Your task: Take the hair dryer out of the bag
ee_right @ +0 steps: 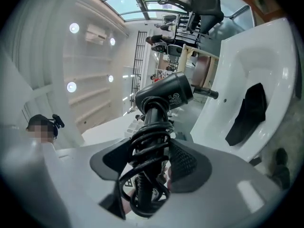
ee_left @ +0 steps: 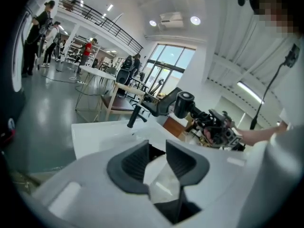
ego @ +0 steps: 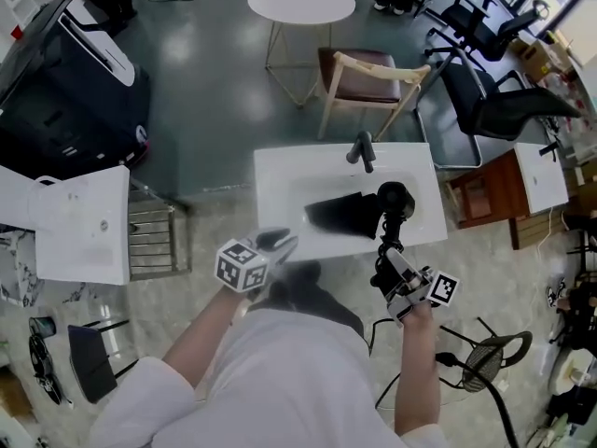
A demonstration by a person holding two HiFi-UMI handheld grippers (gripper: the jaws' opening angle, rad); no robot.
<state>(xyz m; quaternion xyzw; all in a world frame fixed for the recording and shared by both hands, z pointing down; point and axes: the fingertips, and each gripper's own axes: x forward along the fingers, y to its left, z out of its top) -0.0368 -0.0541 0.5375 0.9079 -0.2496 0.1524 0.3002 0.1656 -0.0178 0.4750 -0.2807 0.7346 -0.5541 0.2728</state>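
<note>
The hair dryer (ego: 394, 202) is clear of the bag. The right gripper (ego: 385, 267) pinches its cord-wrapped handle, holding it above the near edge of the white sink (ego: 280, 171), where the black bag (ego: 340, 215) lies slack. The left gripper (ego: 278, 244), to the left, has its jaws slightly apart and empty. Little seems left but setting the dryer down.

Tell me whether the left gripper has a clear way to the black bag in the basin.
Probably yes. The left gripper hangs empty, jaws apart, by the basin, and the black bag lies uncovered beyond it. The right gripper holds the hair dryer off to the side.
</note>
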